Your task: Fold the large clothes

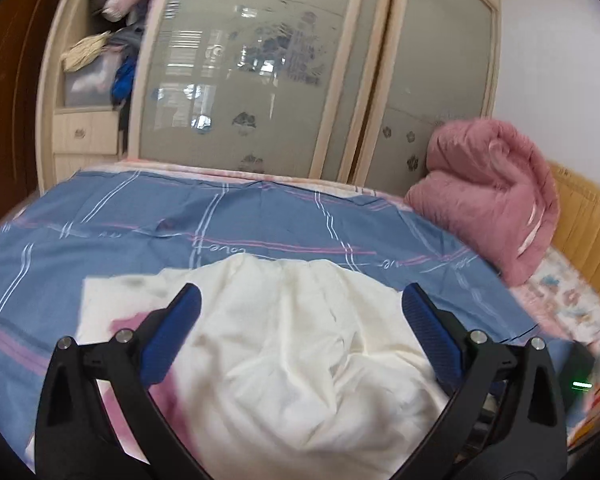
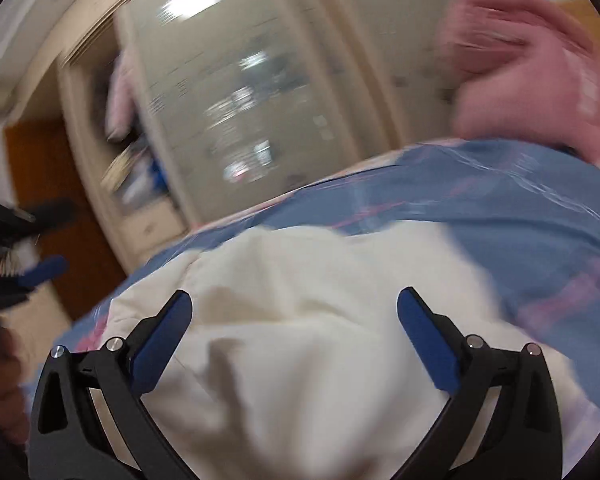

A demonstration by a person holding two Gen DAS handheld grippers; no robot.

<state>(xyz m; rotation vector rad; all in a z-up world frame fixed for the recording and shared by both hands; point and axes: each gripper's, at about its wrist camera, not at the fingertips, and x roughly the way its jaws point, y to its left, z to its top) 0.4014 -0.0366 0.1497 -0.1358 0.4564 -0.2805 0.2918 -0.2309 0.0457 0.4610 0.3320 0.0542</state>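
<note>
Your left gripper (image 1: 300,312) and right gripper (image 2: 294,318) hold their fingers wide over the white garment (image 1: 292,344). "Love" reads on the blue bedsheet (image 1: 140,216). Your right view is blurred.

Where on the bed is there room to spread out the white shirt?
Bare blue checked sheet lies between the white garment and the wardrobe. The headboard end is crowded by the pink quilt. Left gripper and right gripper are open above the garment.
</note>
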